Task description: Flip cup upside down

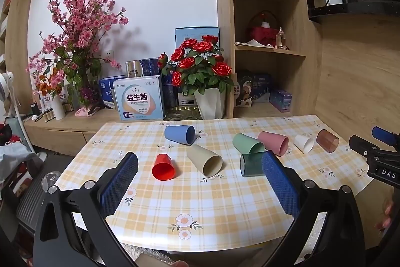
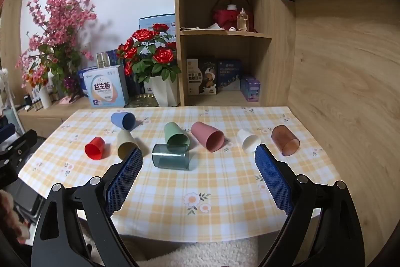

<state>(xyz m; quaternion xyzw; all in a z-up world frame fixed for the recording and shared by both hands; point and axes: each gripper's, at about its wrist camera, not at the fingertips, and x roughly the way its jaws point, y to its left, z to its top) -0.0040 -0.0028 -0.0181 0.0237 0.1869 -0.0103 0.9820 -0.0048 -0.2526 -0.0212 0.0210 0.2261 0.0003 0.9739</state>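
Several cups lie on their sides on the checked tablecloth (image 1: 200, 204): red (image 1: 163, 167), beige (image 1: 206, 160), blue (image 1: 180, 134), green (image 1: 247, 144), dark teal clear (image 1: 251, 165), pink (image 1: 273, 142), white (image 1: 303, 143) and brown clear (image 1: 327, 140). The right wrist view shows the teal cup (image 2: 171, 157), the white cup (image 2: 248, 140) and the brown cup (image 2: 285, 140). My left gripper (image 1: 200, 182) is open and empty above the table's near part, short of the red and beige cups. My right gripper (image 2: 198, 179) is open and empty, short of the teal cup; it also shows at the left wrist view's right edge (image 1: 375, 154).
A sideboard behind the table holds a white pot of red roses (image 1: 202, 71), pink blossom branches (image 1: 80, 41) and boxes (image 1: 138, 98). A wooden shelf unit (image 1: 270, 51) with jars and boxes stands behind on the right. A wood-panel wall (image 2: 337, 66) borders the table's right side.
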